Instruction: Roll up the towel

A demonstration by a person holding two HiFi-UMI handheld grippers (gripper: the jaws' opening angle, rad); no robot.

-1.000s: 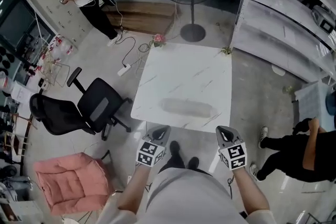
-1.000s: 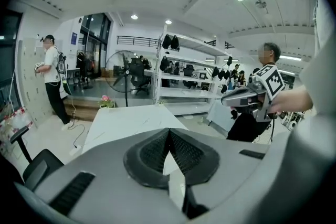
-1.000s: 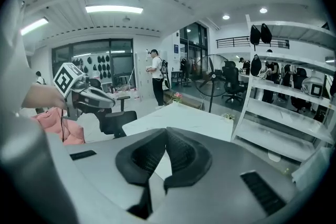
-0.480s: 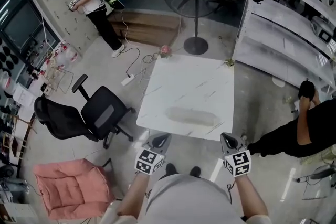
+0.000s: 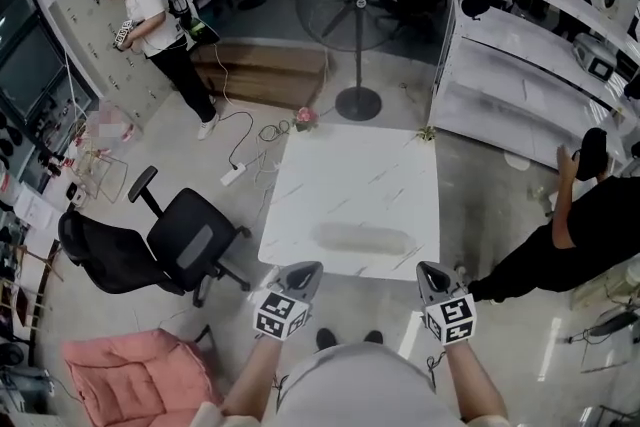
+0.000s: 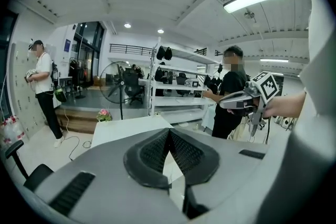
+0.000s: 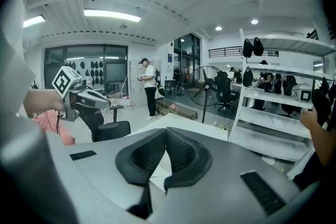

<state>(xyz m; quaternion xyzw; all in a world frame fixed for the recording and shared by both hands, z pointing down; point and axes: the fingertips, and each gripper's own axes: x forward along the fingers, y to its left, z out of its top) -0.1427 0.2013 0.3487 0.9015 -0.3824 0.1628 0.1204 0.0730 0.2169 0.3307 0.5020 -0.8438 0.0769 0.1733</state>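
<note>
The left gripper (image 5: 303, 270) and right gripper (image 5: 430, 273) are held side by side, tilted slightly downward, jaws together on nothing. The rolled towel (image 5: 362, 237) lies just ahead, between them.

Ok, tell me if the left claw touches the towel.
Apart: head view shows the left claw at the table edge, bare tabletop between it and the towel.

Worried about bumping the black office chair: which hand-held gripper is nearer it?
Left. The left hand-held gripper hangs just right of the chair; the right hand-held gripper is farther right, across the person's body.
</note>
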